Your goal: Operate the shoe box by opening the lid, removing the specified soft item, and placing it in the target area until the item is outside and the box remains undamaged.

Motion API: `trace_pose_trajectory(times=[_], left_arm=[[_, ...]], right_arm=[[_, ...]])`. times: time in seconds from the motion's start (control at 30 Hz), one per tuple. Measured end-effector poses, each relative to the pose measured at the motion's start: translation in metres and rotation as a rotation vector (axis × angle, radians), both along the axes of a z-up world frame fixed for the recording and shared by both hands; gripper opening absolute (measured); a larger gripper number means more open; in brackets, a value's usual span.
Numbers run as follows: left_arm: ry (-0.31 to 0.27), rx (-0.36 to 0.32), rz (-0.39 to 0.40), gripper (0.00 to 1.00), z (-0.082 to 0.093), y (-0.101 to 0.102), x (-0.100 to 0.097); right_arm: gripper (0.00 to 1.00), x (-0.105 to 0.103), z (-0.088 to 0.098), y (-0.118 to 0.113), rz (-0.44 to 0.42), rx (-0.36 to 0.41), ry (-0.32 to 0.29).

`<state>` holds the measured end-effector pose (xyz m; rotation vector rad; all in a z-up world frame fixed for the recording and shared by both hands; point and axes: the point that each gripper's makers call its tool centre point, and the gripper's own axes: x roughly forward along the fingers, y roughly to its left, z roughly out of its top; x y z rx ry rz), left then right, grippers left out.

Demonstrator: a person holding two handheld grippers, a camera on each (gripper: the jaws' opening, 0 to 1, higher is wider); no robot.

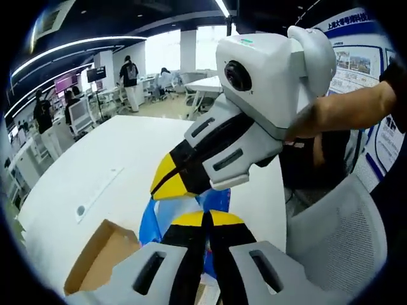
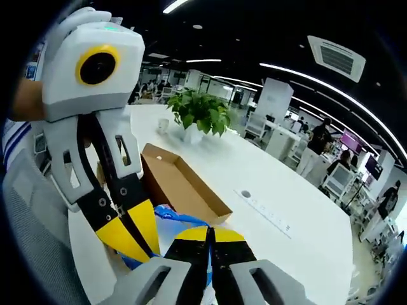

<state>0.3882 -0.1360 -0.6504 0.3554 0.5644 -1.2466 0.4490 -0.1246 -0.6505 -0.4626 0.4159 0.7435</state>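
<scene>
- I'm pinching the blue soft item with both hand-held grippers, left and right, jaws closed, above the counter.
- Beside the open shoe box, I'm risking tearing it by pulling apart.

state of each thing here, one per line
shoe box: open, lying on the white table
blue soft item: lifted above the box, pinched by both claws
left claw: shut on the blue soft item
right claw: shut on the blue soft item
potted plant: upright on the table, behind the box
</scene>
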Motion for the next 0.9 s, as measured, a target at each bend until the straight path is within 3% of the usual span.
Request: trace_pose_trajectory(times=[0.9], left_arm=[[0.029, -0.053, -0.147, 0.00, 0.006, -0.129, 0.005]], right_arm=[[0.00, 0.007, 0.002, -0.134, -0.206, 0.068, 0.015]])
